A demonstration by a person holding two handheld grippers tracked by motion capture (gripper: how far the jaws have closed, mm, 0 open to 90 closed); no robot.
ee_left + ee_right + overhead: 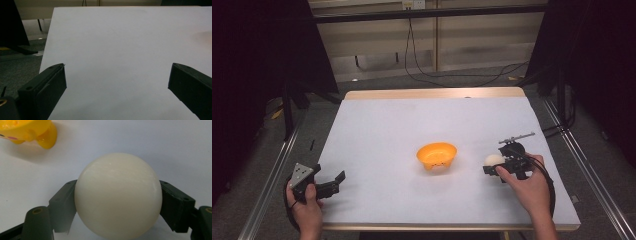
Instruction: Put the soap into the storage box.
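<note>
While the right gripper point(493, 165) sits at the lower right of the high view, its two black jaws are pressed against the sides of a cream-white ball point(493, 160), one on each flank. Seen from the right gripper view, the ball point(118, 196) bulges large in the middle of the frame, and whether it rests on the table or is lifted just off it is hard to judge from this angle. An orange bowl point(437, 155) stands near the centre of the high view, just to the left of the ball and apart from it; its yellow-orange edge point(30, 131) peeks into the upper left corner of the right gripper view. At the lower left of the high view, the left gripper point(337, 182) is held by a hand point(304, 207) near the table's point(412, 120) front edge, its jaws spread wide with only bare white tabletop point(120, 50) between them.
</note>
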